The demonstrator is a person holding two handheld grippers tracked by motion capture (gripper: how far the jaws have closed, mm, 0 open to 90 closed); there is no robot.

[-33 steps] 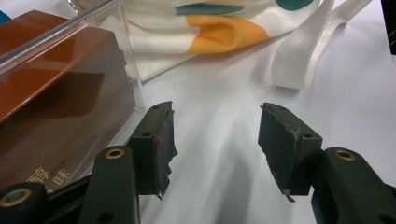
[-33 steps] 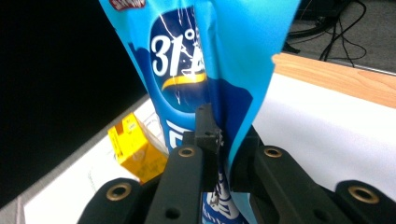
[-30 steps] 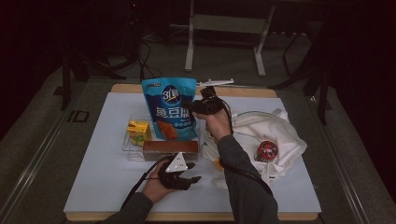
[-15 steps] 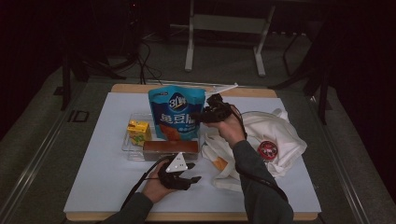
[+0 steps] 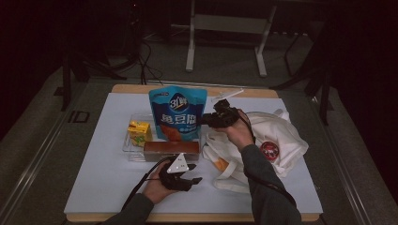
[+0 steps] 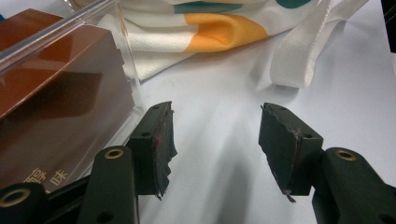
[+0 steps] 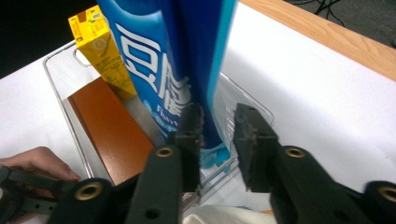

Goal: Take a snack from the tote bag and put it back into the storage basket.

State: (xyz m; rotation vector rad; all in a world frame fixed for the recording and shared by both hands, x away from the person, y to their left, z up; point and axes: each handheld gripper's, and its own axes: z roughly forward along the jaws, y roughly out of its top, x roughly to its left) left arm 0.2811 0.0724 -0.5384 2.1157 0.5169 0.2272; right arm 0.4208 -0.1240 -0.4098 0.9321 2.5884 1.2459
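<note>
High view. The blue bag (image 5: 178, 115) stands upright in the clear tray (image 5: 127, 149), behind the brown box (image 5: 171, 150) and beside the yellow carton (image 5: 139, 132). A second ago it sat a little higher and further left; it has since come down and settled in the tray. The right claw (image 5: 206, 121) has followed it down and is at its right edge. The left claw (image 5: 195, 180) lies on the worktop (image 5: 103, 187) in front of the tray, unmoved. A white tote bag (image 5: 281, 140) is crumpled to the right of the tray.

Left gripper view. Left claw apart with nothing between its jaws, only bare white surface. The brown box behind the tray wall is just beside its left jaw; the tote's strap (image 6: 303, 56) lies ahead.

Right gripper view. The bag's side edge (image 7: 201, 70) passes between the jaws. The right claw has just been closing, but a gap shows on one side, so it is apart and not clamped.

Judgement: the bag looks placed, and the step in hand is either letting go or re-gripping to steady it. It is tall and soft, so it may tip when the claw leaves.

Surface and room. A white sheet covers a wooden board, whose edge (image 7: 327, 37) shows at the far side. The room is dark, with a metal stand (image 5: 225, 28) and cables (image 5: 145, 61) on the floor behind.
</note>
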